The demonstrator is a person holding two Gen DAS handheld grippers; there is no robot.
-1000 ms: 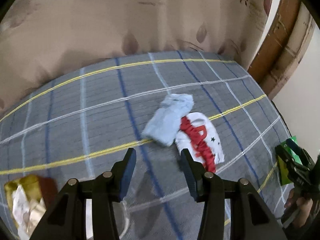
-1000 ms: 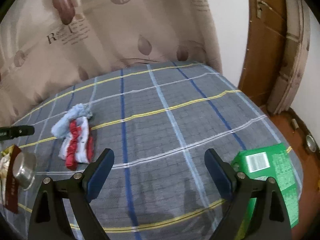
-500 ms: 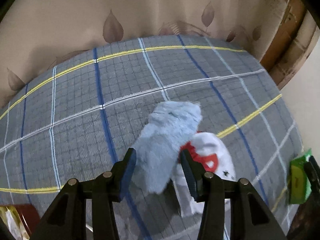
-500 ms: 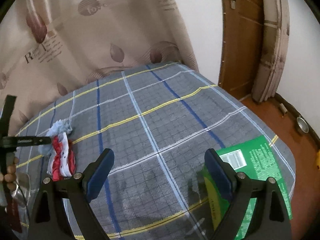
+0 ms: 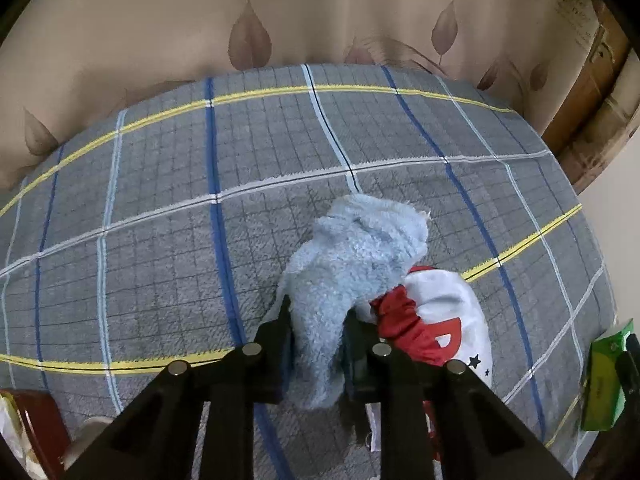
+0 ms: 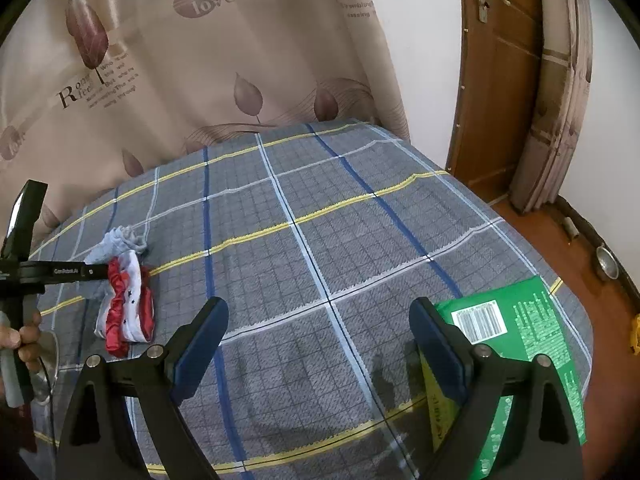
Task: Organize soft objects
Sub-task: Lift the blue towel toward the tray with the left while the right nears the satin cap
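— Closing on what, exactly? What are the left gripper (image 5: 316, 320) jaws doing?

— They are closing, with the near end of the fluffy blue sock (image 5: 352, 264) between them. The pile is already bulging between the two pads, so I am reading it as pinched.

— And which way is the sock running from there?

— Its long axis is running away from the fingertips, up and slightly right across the checked blanket (image 5: 160, 208), so the gripper is taking it by one end, not across the middle.

— Anything touching it?

— The red and white garment (image 5: 444, 320) is lying just beside it on the right, tucked under the sock's edge. Lifting straight could drag it along, I would guess.

— What about the other hand?

— The right gripper (image 6: 320, 344) is hanging wide apart with nothing between its fingers, over bare blanket, well apart from the pile. A green packet (image 6: 520, 332) is sitting by its right finger. The left hand is clearly nearer, so the lift is probably its job.
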